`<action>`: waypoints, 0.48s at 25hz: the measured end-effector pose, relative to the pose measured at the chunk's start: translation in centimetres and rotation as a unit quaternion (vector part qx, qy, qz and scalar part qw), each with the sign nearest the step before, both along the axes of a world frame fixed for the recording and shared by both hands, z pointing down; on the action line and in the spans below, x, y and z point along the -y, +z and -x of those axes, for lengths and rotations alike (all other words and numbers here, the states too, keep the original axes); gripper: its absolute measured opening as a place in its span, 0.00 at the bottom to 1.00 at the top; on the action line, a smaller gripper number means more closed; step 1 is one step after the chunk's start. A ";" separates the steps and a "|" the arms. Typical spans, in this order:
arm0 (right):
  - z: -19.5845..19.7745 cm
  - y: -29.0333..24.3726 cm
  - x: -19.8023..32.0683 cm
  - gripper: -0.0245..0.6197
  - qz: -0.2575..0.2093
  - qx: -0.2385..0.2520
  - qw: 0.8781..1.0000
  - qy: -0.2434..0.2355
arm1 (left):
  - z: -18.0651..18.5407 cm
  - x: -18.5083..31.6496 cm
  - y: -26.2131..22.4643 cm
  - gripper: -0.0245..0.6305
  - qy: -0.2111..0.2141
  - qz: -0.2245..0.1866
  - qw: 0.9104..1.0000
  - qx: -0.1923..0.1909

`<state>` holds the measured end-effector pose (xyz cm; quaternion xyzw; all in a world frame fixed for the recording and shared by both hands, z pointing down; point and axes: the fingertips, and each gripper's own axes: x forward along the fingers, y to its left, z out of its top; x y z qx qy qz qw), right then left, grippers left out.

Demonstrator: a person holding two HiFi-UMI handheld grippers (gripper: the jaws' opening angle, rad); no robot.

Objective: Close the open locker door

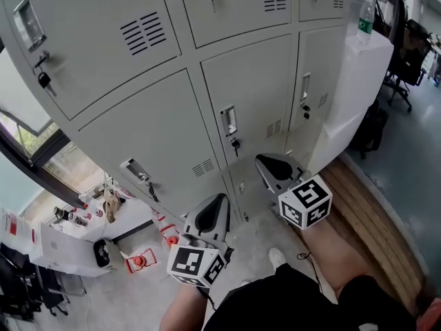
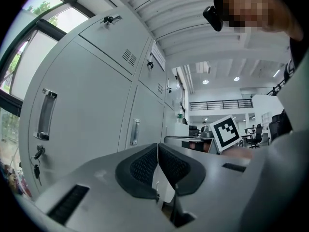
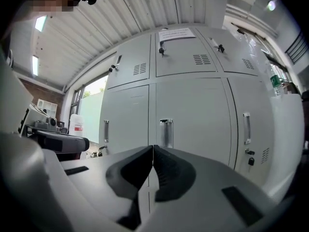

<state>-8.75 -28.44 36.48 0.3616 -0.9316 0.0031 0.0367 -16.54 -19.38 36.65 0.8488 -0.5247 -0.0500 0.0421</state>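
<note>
A bank of grey metal lockers (image 1: pixel 227 81) fills the head view, and every door that I can see lies flush with its neighbours. My left gripper (image 1: pixel 219 198) is held low in front of the lower left door (image 1: pixel 148 133), apart from it, jaws shut on nothing. My right gripper (image 1: pixel 263 160) points at the lower middle door (image 1: pixel 251 88) near its handle and key (image 1: pixel 230 124), also shut and empty. In the left gripper view the left gripper (image 2: pixel 158 146) has its pads pressed together beside the lockers (image 2: pixel 87 105). The right gripper (image 3: pixel 153 147) faces a door handle (image 3: pixel 165 132).
A white cabinet (image 1: pixel 358 81) with a water bottle (image 1: pixel 367 16) on top stands right of the lockers. A wooden platform (image 1: pixel 375 212) runs along the floor at right. A window (image 1: pixel 31 140) and floor clutter with red items (image 1: pixel 140 259) lie at left. An office chair (image 1: pixel 408 50) sits far right.
</note>
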 end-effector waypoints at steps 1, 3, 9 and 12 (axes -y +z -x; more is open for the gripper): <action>-0.2 0.1 -0.8 0.12 0.001 0.000 1.000 0.005 | 0.0 -0.5 0.0 0.07 0.005 0.000 1.000 -0.001; -0.6 0.3 -2.4 0.12 0.001 0.001 1.000 0.013 | -0.1 -1.4 0.2 0.07 0.015 0.000 1.000 -0.001; -1.4 1.1 -7.0 0.12 0.004 0.002 0.999 0.032 | -0.6 -4.0 1.1 0.07 0.044 0.005 0.999 0.004; -1.6 1.7 -8.8 0.12 0.013 0.005 0.999 0.039 | -0.8 -4.9 1.7 0.07 0.054 0.011 0.998 0.005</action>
